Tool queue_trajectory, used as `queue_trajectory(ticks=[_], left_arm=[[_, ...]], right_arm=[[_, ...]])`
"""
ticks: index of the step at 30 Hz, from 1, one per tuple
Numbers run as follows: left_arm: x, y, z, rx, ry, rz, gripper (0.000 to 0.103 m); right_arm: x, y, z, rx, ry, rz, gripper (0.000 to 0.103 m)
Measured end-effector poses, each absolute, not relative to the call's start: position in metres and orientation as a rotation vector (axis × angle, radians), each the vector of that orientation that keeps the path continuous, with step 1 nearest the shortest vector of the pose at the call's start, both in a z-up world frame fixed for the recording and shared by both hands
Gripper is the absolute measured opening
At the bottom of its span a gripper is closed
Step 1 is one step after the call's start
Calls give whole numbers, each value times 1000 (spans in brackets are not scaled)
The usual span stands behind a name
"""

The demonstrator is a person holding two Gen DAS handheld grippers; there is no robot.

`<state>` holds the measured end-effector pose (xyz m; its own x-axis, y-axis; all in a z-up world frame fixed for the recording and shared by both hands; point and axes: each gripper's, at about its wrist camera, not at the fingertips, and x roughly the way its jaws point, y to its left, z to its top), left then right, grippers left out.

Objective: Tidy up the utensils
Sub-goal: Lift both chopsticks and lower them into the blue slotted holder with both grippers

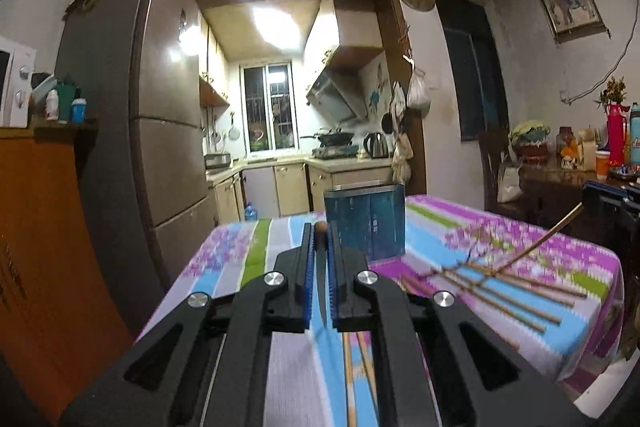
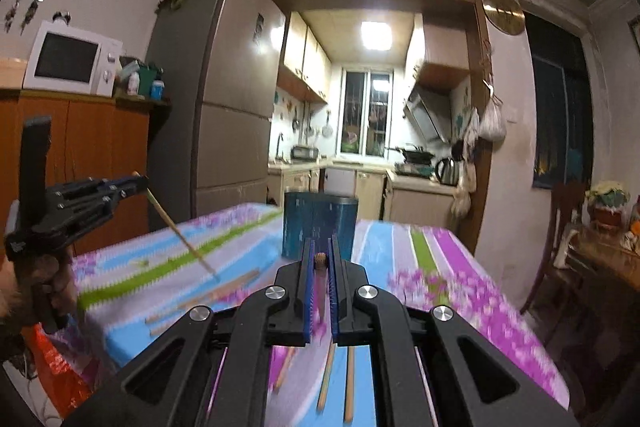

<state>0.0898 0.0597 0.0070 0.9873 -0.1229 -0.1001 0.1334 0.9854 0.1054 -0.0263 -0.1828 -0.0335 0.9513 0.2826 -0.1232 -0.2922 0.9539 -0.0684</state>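
Observation:
In the left wrist view my left gripper [image 1: 320, 227] is shut on a wooden chopstick [image 1: 320, 231] whose brown end shows between the blue pads. My right gripper [image 2: 320, 245] is likewise shut on a second chopstick [image 2: 319, 262]. Each gripper shows in the other's view: the left gripper [image 2: 138, 183] with its chopstick [image 2: 180, 231] slanting down to the cloth, the right gripper [image 1: 592, 195] with its chopstick [image 1: 532, 247] slanting down-left. Both are raised above the table. A blue utensil holder [image 1: 366, 223] [image 2: 320, 223] stands upright just ahead. Several loose chopsticks [image 1: 504, 291] [image 2: 208, 297] lie on the cloth.
The table [image 1: 440, 223] carries a striped floral cloth. A tall fridge [image 1: 168, 115] and an orange cabinet [image 1: 44, 227] stand to the left, a wooden chair [image 2: 560, 251] and a cluttered sideboard [image 1: 568, 183] to the right. A hand [image 2: 44, 279] holds the left gripper.

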Motion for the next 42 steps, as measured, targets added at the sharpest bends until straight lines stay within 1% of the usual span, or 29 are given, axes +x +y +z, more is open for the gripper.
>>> queue_trajectory(ticks=[10, 17, 26, 33, 38, 42], left_arm=[[149, 50, 45, 130, 118, -167, 5], [168, 46, 73, 129, 121, -183, 5], [195, 35, 136, 104, 77, -200, 5], [230, 21, 179, 65, 46, -211, 5], [261, 11, 195, 56, 31, -213, 5], [286, 4, 196, 49, 40, -218, 5]], right_arm=[[46, -187, 22, -69, 153, 374, 8], [85, -196, 54, -24, 176, 397, 8], [136, -198, 115, -17, 149, 387, 8], [194, -186, 169, -32, 136, 375, 8], [231, -178, 188, -37, 130, 364, 8], [265, -173, 184, -26, 159, 362, 8]])
